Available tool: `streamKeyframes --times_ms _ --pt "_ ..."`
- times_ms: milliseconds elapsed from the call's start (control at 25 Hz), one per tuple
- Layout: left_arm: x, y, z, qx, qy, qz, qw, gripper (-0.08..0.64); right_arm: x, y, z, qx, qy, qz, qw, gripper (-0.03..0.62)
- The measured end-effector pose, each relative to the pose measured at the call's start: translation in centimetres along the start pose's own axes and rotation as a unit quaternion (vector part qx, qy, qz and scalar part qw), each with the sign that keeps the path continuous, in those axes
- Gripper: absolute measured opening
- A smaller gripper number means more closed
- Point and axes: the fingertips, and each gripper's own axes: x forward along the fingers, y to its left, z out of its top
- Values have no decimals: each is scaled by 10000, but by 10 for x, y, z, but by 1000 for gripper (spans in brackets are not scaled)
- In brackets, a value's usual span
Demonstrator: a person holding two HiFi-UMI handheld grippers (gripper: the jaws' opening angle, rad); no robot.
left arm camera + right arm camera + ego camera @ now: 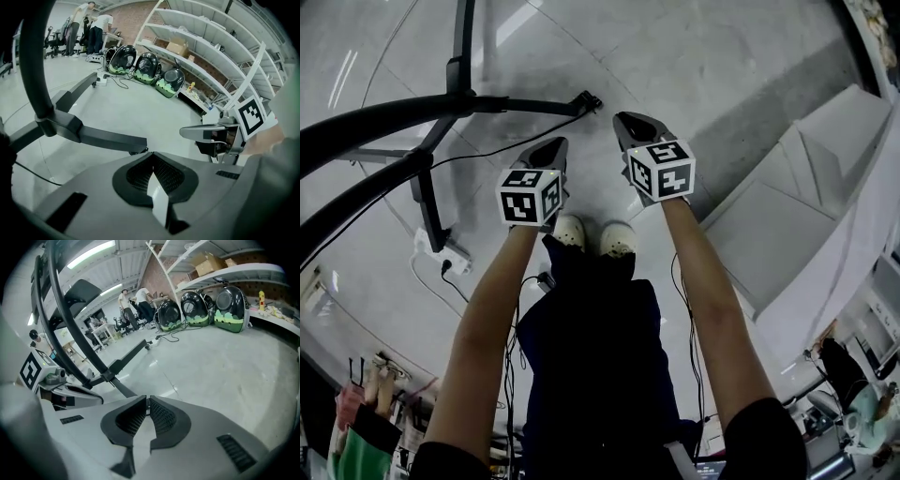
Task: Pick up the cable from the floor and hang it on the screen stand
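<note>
on the floor (694, 56) beside the screen stand (525, 106) leg, the thin black cable (497, 150) lies loose. our left tongs (549, 147) and right tongs (634, 122) hover above it, both closed and empty. we judge it light and floppy; pinch it mid-length.

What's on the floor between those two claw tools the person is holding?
Nothing: the head view shows only bare floor between the left gripper and the right gripper; the stand foot ends just beyond.
</note>
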Motion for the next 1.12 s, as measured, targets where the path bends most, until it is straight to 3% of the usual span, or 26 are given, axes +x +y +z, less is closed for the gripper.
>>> streamKeyframes --times_ms 360,520,640,800,1120 --pt "46 17 -18 286 129 -226 9993 8 54 -7 -35 -310 340 136 9988 31" --pt "61 32 -30 319 114 -161 9993 8 80 -11 -46 -537 503 239 9970 110" --pt "72 42 -38 311 95 -160 9993 8 97 -20 -53 -633 586 237 9960 133" --pt "82 53 -45 723 167 -177 9971 8 119 -22 -62 -764 739 404 9935 220" --pt "94 61 -55 737 196 -177 9969 8 148 -29 -69 -1279 939 524 9859 236"
